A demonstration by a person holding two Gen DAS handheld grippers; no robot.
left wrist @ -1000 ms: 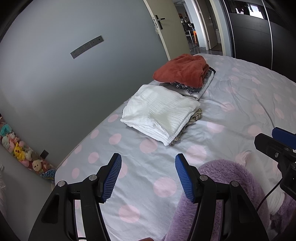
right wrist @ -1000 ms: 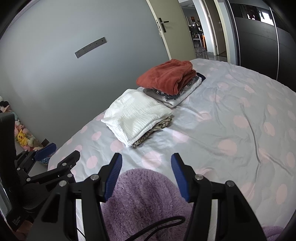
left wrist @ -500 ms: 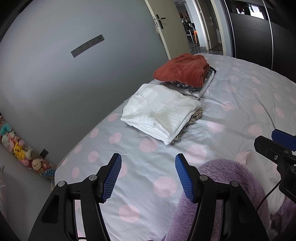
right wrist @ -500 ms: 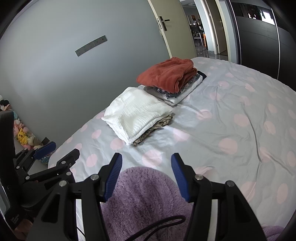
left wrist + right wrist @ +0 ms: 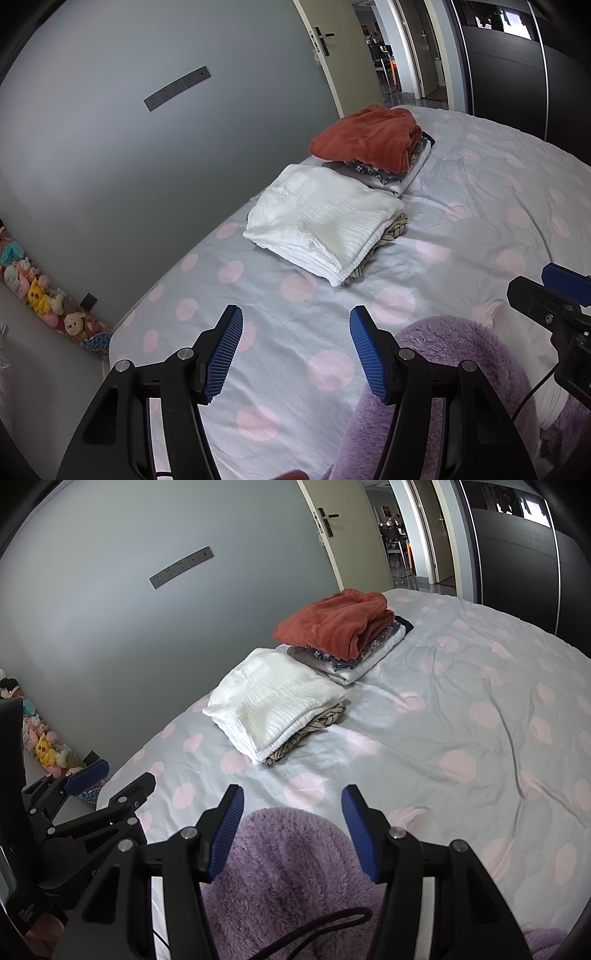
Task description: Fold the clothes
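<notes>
A fluffy purple garment [image 5: 291,864] lies bunched on the near edge of the bed, below my right gripper [image 5: 291,827], which is open and empty above it. It also shows in the left wrist view [image 5: 454,369], to the right of my left gripper [image 5: 295,350], which is open and empty over the sheet. A folded white garment [image 5: 325,221] lies on a patterned one; behind it a folded rust-red garment [image 5: 369,138] tops a second stack. The right gripper's fingers [image 5: 546,295] show at the right edge of the left wrist view.
The bed has a grey sheet with pink dots [image 5: 461,716]. A grey wall [image 5: 129,147] runs along its left side, with plush toys [image 5: 40,295] on the floor. An open door [image 5: 332,55] and dark wardrobe [image 5: 517,74] stand beyond the bed.
Both grippers have drifted only slightly; the view has shifted a little. Both stay open above the bed.
</notes>
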